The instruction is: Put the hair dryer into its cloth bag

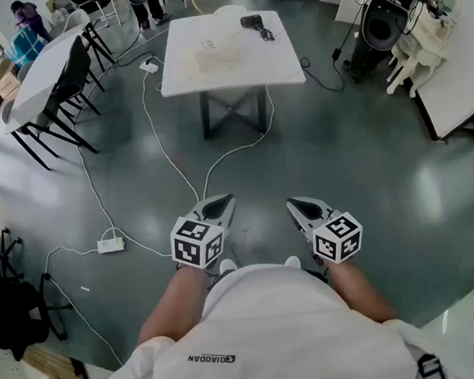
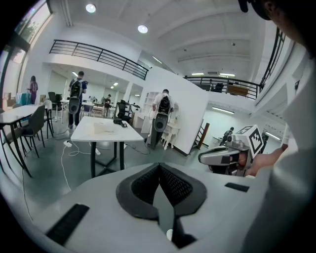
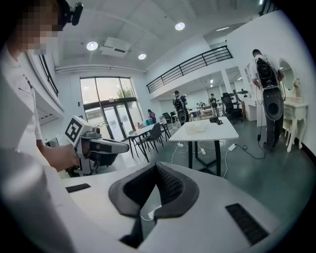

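Closed and empty, left gripper and right gripper hover before the person's waist. Hair dryer and what looks like its cloth bag lie far ahead on the white table. Floor cables in between could snag a foot on the approach.

**Arms forward, jaws closed**

The left gripper and right gripper sit side by side just ahead of the torso, noses tilted slightly down. Bare forearms reach forward from the torso. Each pair of jaws is pressed together.
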Available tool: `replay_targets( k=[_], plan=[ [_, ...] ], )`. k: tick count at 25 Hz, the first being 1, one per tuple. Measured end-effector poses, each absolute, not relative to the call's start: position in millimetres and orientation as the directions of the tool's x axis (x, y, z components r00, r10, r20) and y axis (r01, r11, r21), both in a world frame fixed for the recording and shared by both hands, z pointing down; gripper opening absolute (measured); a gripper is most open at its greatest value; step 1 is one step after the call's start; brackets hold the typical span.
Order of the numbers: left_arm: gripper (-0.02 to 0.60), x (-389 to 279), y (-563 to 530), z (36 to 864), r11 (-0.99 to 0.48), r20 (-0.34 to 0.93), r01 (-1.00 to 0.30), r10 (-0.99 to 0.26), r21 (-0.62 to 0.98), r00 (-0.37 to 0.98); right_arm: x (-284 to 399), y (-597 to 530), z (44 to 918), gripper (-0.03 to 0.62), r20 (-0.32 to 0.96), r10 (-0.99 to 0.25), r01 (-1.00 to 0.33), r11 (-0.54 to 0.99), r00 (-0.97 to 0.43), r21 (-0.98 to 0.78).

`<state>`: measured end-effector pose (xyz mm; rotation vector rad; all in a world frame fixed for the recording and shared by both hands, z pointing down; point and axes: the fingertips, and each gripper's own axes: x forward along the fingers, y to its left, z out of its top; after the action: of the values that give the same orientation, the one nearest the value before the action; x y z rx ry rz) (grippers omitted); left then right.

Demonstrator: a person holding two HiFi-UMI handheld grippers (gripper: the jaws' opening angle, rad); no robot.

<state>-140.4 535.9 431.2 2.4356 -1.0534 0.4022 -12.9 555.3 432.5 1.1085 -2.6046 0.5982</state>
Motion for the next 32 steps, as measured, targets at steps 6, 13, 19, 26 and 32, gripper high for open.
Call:
replay_targets(
  k=[6, 13, 19, 26, 32],
  plan=[
    [0.028, -141, 542, 430, -0.612, 0.421, -0.735, -0.608, 0.292, 0.673, -16, 562, 436, 0.021, 0.385, -0.628, -0.734, 0.622, -0.676, -0.273],
    [0.028, -154, 542, 434, -0.622, 0.427, -0.723, -0.591, 0.299, 0.685, -26, 563, 438, 0.021, 0.363, -0.648, -0.743, 0.592, -0.67, -0.314],
    [0.029, -180, 536, 436, -0.622, 0.437, -0.72, -0.579, 0.308, 0.688, -45, 557, 440, 0.021, 0.368, -0.674, -0.768, 0.568, -0.641, -0.297],
    [0.028, -214, 535, 437, -0.647, 0.432, -0.706, -0.569, 0.29, 0.699, -75, 560, 444, 0.021, 0.378, -0.699, -0.795, 0.531, -0.607, -0.294],
    [0.029, -240, 537, 457, -0.649, 0.458, -0.7, -0.546, 0.297, 0.701, -90, 566, 455, 0.021, 0.401, -0.721, -0.824, 0.484, -0.566, -0.293]
  ],
)
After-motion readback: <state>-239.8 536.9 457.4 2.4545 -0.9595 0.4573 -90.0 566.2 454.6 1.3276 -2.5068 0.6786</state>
